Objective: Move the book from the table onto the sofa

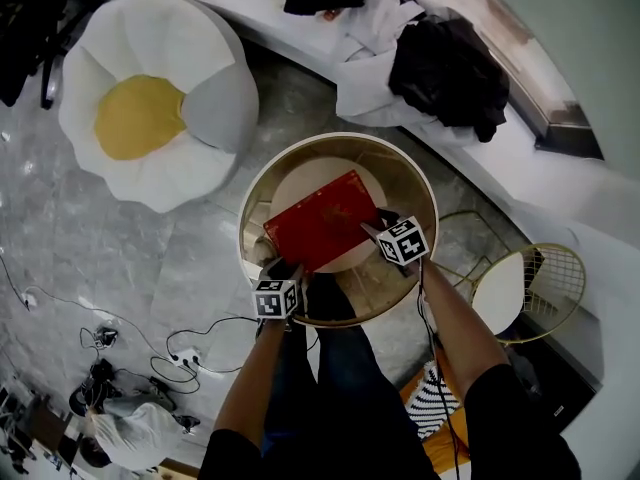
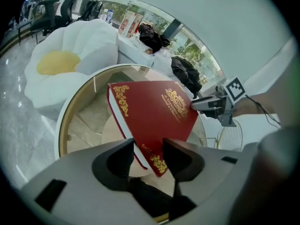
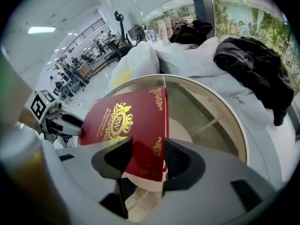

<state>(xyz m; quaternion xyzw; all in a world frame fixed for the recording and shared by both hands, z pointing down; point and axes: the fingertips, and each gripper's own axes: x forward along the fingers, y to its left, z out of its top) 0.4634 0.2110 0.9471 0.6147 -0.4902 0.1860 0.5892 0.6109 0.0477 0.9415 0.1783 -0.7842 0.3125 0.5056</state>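
The red book [image 1: 322, 218] is tilted over the round glass table [image 1: 425, 183], apparently lifted off its top. The left gripper [image 1: 283, 266] is clamped on its near left corner, and the right gripper [image 1: 385, 226] grips its right edge. The white sofa [image 1: 520, 173] curves along the far right.

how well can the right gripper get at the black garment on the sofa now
Probably not well: the right gripper is shut on the red book, shared with the left gripper, and the round table lies between it and the black garment.
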